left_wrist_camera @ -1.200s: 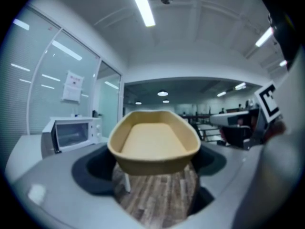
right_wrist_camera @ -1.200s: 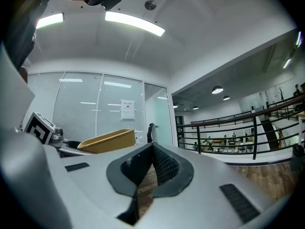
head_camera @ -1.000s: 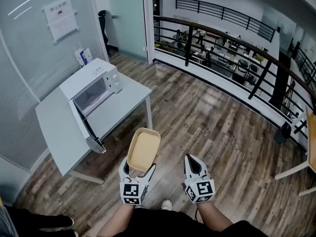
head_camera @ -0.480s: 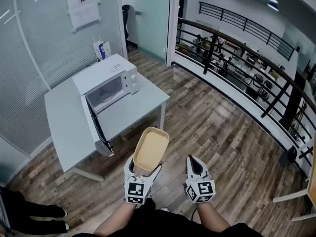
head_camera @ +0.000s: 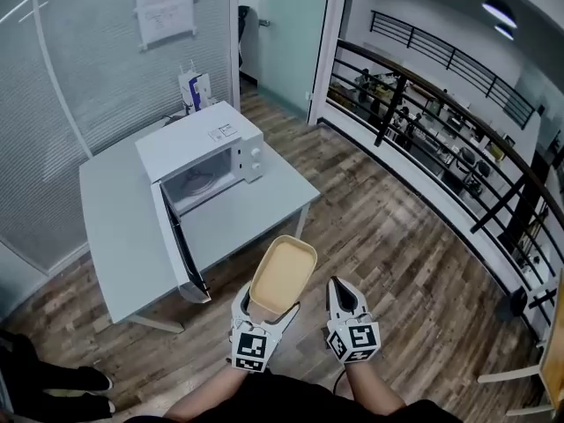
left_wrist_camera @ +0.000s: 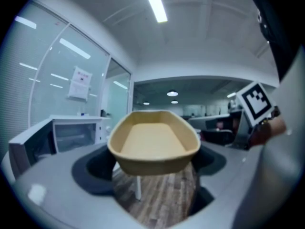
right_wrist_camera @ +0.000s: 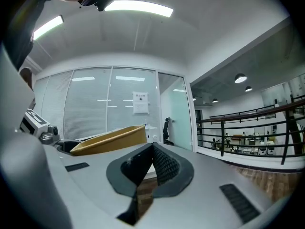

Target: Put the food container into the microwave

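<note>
While my left tongs [head_camera: 267, 311] clamp the container [head_camera: 282, 274], my right tongs [head_camera: 340, 291] sit closed, empty; upper-left notice [head_camera: 165, 11] illegible.

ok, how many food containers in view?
1: the food container, held in the left gripper, above the floor short of the table. The microwave interior is only partly visible.

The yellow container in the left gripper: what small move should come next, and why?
Probably carry the food container forward and leftward toward the microwave. The left gripper is shut on its near end, it hangs over the wooden floor short of the table, and the microwave's door stands open, so the cavity looks ready to take it.
</note>
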`<state>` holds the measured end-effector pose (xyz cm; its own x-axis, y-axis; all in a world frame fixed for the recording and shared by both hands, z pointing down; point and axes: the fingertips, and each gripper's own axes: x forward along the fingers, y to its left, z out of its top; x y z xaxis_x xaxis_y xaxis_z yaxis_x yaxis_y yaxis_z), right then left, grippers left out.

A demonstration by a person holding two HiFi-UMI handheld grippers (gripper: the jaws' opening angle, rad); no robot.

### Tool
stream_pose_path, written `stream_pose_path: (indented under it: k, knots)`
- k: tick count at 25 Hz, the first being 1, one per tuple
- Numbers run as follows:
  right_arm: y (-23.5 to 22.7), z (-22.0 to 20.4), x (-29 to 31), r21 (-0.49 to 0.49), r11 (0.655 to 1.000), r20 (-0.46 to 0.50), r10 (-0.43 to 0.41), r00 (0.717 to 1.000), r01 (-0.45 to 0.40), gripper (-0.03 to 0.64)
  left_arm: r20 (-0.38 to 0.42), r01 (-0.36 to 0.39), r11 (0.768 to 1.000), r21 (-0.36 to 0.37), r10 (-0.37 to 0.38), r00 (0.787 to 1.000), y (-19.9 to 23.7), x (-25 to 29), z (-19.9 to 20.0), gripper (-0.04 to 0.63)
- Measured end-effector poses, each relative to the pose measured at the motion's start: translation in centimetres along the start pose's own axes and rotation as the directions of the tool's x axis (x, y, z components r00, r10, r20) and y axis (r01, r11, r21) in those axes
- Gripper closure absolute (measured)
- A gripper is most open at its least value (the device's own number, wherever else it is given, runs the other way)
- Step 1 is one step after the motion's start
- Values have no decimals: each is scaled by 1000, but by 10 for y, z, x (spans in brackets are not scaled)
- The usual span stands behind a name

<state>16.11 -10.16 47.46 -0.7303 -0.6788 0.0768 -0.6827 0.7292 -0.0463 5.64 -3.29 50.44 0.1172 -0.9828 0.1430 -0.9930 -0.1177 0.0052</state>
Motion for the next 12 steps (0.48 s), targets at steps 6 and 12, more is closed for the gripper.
stream_pose_path:
  k: [6, 12]
  knots:
    - [1, 4, 37, -5, 999, 2, -32, 999, 32, 612, 6, 6, 1000, 3, -6, 1000, 32, 16, 1, 107]
    - [2, 11, 58, -17, 999, 2, -44, 999, 44, 612, 13, -20, 1000, -6, 20, 1000, 59, 23, 3, 107]
